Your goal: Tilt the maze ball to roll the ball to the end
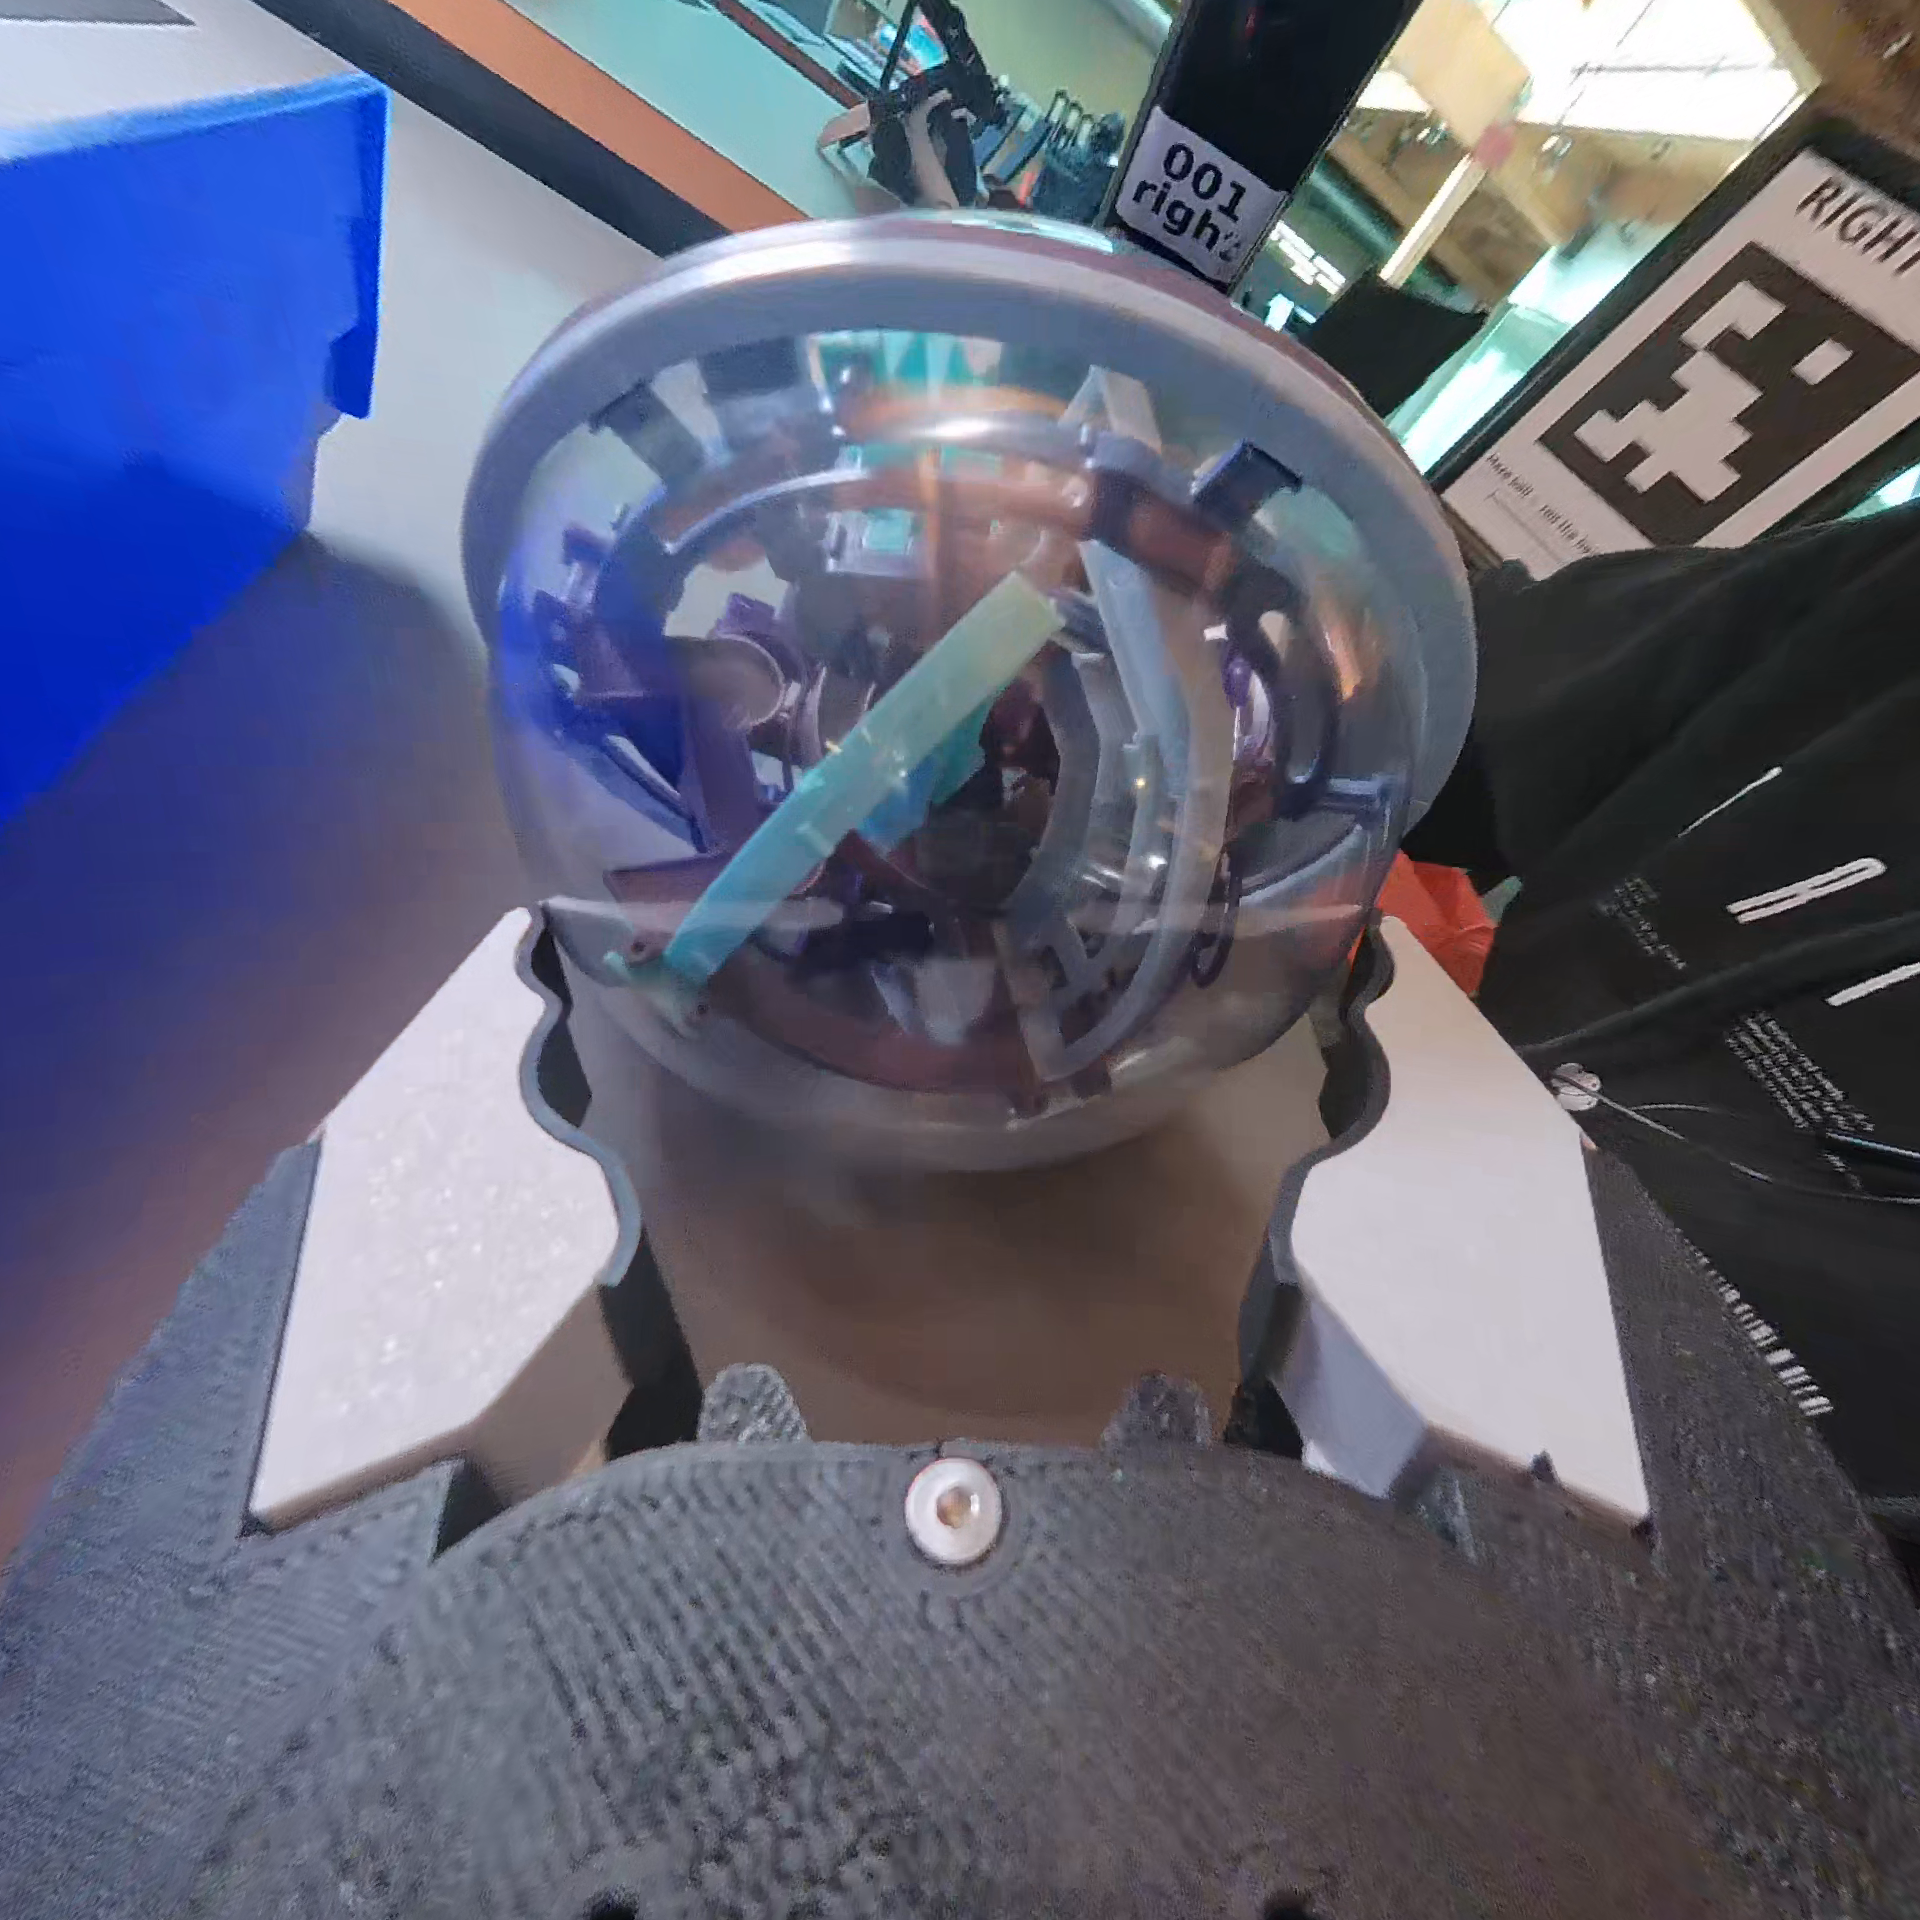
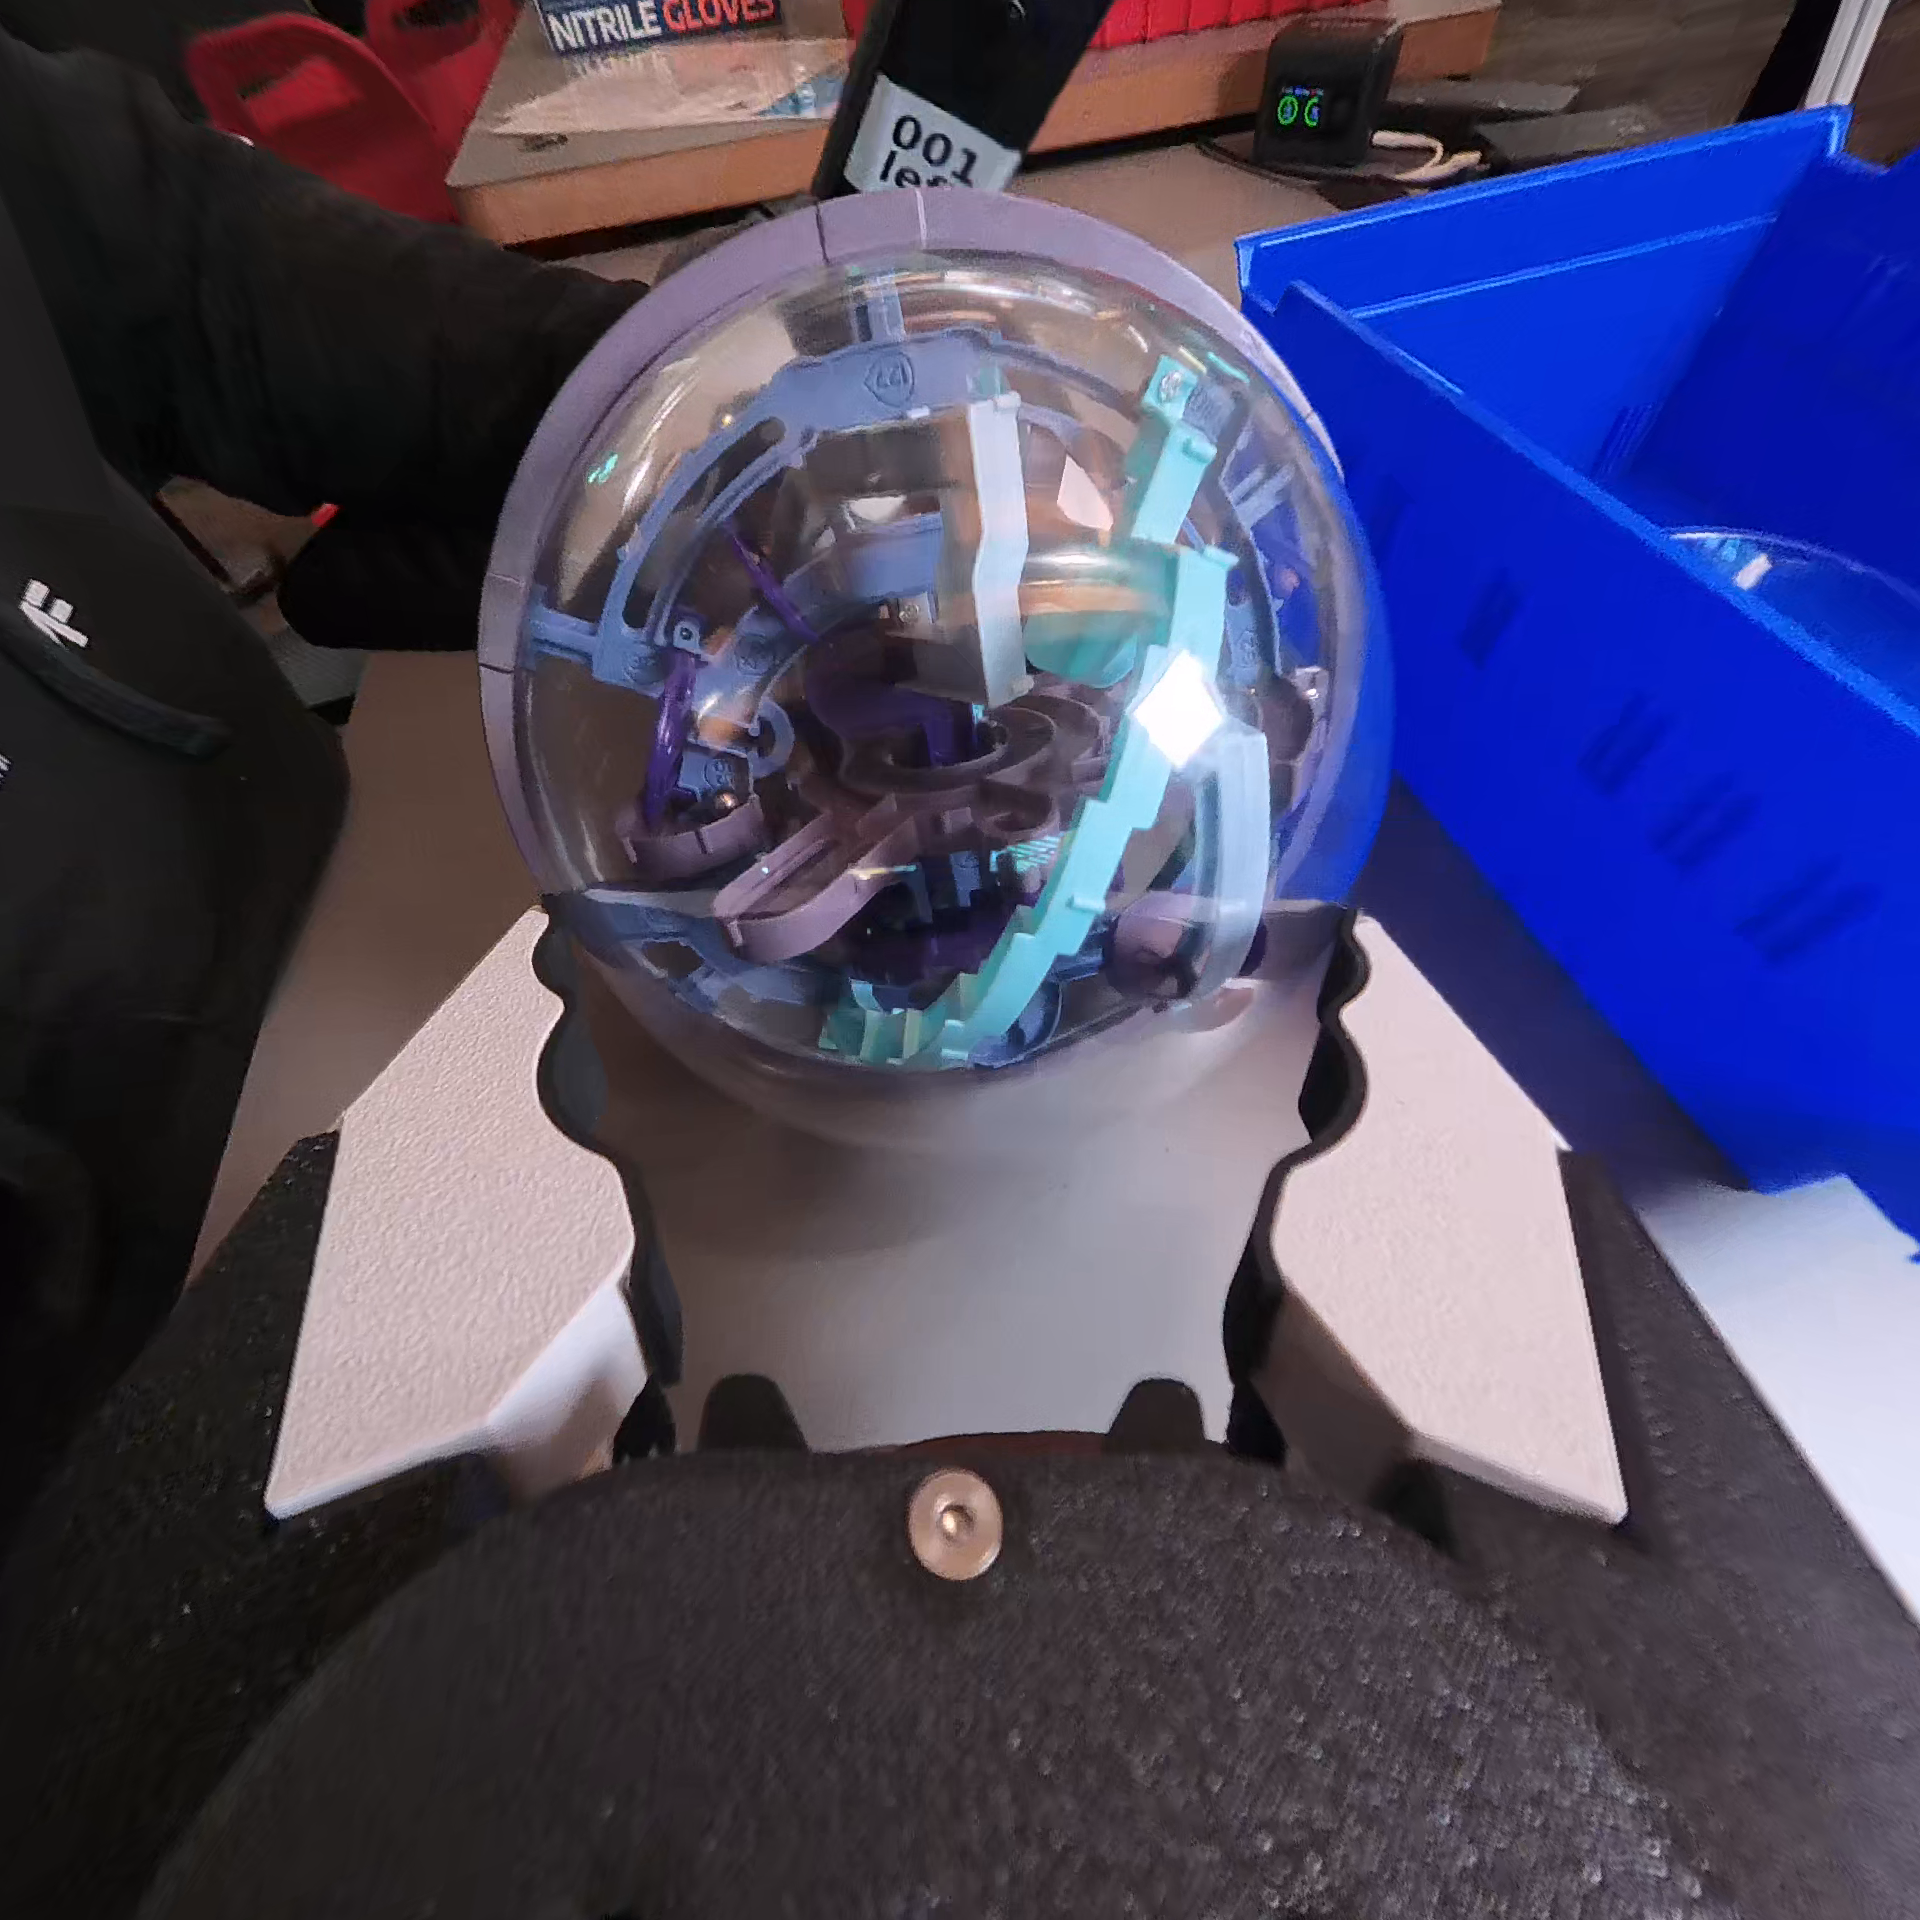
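Note:
The maze ball (image 1: 966, 707) is a clear sphere with a grey ring around it and teal, blue, purple and brown tracks inside. It fills the middle of both views (image 2: 925, 665) and is held up off the table. My left gripper (image 1: 951, 997) is shut on its lower sides, with white fingers (image 1: 447, 1143) on each side. My right gripper (image 2: 945, 966) is shut on it from the opposite side. Each gripper shows behind the sphere in the other's view: the right gripper (image 1: 1236, 125) and the left gripper (image 2: 935, 104). I cannot pick out the small ball inside.
A blue plastic bin (image 2: 1662, 623) stands close beside the sphere; it also shows in the left wrist view (image 1: 156, 416). A person in black clothing (image 1: 1714, 831) is on the other side (image 2: 156, 520). A black-and-white marker board (image 1: 1766, 364) stands behind. A wooden table (image 2: 1143, 83) is farther back.

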Motion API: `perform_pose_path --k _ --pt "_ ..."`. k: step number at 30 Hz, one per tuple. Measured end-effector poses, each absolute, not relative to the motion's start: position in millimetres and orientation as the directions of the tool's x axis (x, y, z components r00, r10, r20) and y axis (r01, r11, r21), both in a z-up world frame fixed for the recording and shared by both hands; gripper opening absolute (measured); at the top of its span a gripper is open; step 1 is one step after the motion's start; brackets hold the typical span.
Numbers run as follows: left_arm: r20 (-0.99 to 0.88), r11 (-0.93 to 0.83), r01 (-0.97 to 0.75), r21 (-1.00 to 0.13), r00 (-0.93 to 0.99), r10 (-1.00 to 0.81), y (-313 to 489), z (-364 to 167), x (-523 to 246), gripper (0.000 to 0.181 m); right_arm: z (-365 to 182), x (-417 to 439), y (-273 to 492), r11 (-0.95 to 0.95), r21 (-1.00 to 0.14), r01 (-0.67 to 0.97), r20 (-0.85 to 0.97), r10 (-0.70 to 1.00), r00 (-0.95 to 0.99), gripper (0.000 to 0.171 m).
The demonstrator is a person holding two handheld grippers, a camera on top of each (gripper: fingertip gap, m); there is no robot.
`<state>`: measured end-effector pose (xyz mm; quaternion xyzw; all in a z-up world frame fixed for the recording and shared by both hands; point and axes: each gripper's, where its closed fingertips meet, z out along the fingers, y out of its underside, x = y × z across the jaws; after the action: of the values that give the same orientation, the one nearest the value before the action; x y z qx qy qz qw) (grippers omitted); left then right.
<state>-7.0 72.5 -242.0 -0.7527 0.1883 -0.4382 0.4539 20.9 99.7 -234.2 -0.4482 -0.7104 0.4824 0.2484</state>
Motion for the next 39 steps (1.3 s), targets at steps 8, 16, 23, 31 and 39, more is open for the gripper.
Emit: perform_pose_path --k 8,16,23,31,39 --pt "0.449 -0.474 0.15 -0.868 0.647 -0.617 82 -229 -12 0.133 -240 37 115 0.138 -0.863 0.486 -0.051 0.934 -0.355 0.132" --pt "0.39 -0.422 0.139 -0.896 0.701 -0.597 100 -212 2 0.13 -241 45 122 0.101 -0.87 0.482 -0.043 0.959 -0.279 0.14" --pt "0.521 -0.506 0.216 -0.835 0.605 -0.602 103 -224 10 0.139 -247 49 122 0.036 -0.897 0.441 -0.104 0.952 -0.289 0.136" --pt "0.415 -0.448 0.142 -0.883 0.682 -0.602 105 -218 11 0.142 -248 42 121 0.036 -0.917 0.398 -0.087 0.954 -0.287 0.14" --pt "0.278 -0.351 0.068 -0.934 0.757 -0.592 98 -187 6 0.142 -225 33 115 0.072 -0.953 0.296 -0.026 0.948 -0.316 0.141"
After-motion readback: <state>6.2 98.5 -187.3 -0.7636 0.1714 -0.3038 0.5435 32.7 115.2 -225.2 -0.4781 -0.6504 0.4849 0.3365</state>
